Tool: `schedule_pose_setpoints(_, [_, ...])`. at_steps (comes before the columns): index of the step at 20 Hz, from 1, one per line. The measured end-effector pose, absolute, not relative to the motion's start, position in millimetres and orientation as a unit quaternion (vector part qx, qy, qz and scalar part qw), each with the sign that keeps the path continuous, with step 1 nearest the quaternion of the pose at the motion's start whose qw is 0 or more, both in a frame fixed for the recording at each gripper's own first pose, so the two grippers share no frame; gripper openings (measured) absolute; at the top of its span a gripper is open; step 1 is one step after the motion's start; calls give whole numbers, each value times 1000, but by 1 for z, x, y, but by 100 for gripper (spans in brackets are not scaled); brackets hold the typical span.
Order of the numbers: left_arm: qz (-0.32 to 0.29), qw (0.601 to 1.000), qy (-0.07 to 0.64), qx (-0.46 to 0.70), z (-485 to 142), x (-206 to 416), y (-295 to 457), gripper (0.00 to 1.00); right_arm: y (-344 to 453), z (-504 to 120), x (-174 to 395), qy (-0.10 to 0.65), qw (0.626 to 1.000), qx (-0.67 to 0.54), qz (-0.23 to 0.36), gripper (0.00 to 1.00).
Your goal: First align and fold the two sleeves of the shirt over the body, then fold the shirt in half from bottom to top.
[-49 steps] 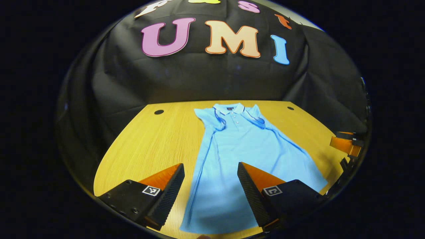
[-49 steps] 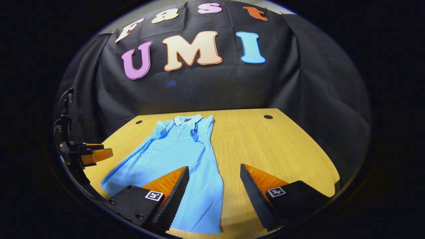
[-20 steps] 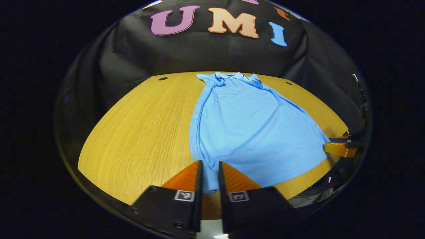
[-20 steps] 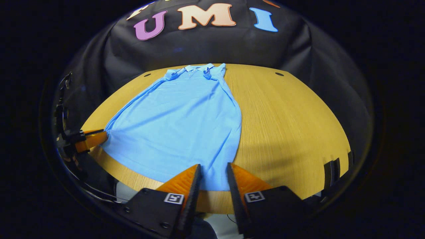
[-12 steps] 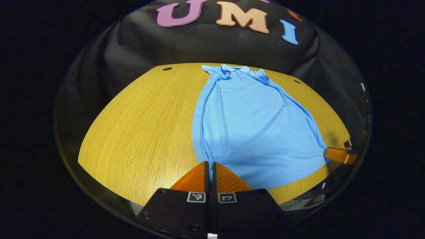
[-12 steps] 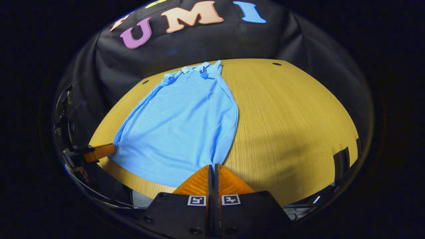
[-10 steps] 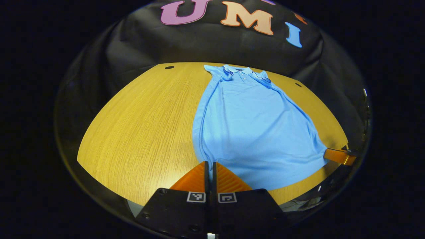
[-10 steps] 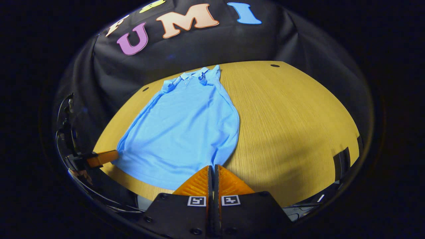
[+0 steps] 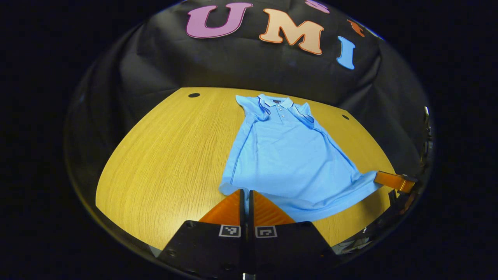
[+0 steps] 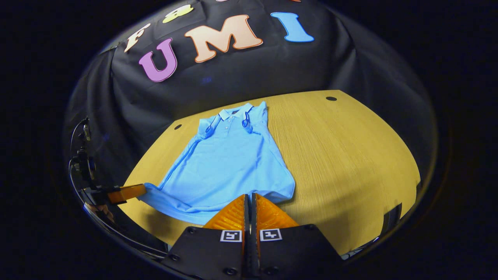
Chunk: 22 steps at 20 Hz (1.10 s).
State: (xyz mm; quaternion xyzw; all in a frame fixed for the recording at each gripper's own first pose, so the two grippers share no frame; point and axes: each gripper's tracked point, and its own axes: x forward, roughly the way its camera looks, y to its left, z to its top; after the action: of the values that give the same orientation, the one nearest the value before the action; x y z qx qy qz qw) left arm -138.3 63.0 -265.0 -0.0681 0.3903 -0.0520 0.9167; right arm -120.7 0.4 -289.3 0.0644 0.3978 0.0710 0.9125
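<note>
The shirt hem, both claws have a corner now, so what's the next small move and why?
Probably carry both corners up and forward toward the collar. The sleeves already lie folded over the shirt, the left claw and right claw are each shut on a hem corner, and the hem is lifted off the table.

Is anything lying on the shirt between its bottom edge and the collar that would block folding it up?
Nothing visible does. The shirt lies bare up to the collar, with only its folded-in sleeves on it. Both the left gripper and right gripper pinch the hem.
</note>
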Motion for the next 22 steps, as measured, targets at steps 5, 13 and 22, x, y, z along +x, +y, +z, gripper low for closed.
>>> schedule_pose_setpoints(5, [-55,920,380,-79,-246,-88,66,0,9,-267,-59,365,927,60,68,2])
schedule_pose_setpoints(13, [-59,935,344,-66,-217,7,78,0,19,-248,34,326,941,70,56,3])
schedule_pose_setpoints(22, [-60,941,328,-50,-221,100,80,0,41,-250,131,288,954,66,47,2])
